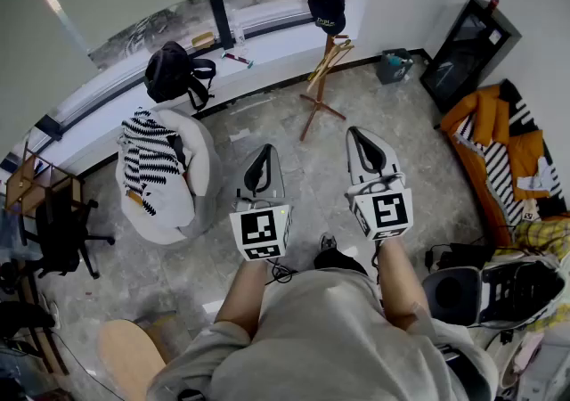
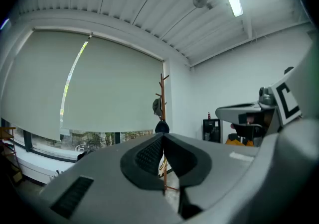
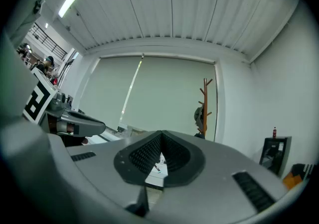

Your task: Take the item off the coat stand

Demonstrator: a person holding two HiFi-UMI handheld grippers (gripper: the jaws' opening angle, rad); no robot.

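Grey speckled floor [image 1: 294, 172], curved window wall behind. Coat stand [image 1: 324, 78] stands at the floor's far edge, near the corner where the window meets the white wall. A dark cap [image 1: 327, 7] hangs on a peg partway up, and a second, olive-looking piece [image 2: 157, 106] hangs higher.

Left hand-held gripper [image 1: 264, 152] and right hand-held gripper [image 1: 359, 136]: both pressed together with nothing between the pads, level, well apart from the stand.

Judgement: the cap is light, soft cloth with a stiffer brim. Pinch it at the brim or crown edge and lift it clear of the peg.
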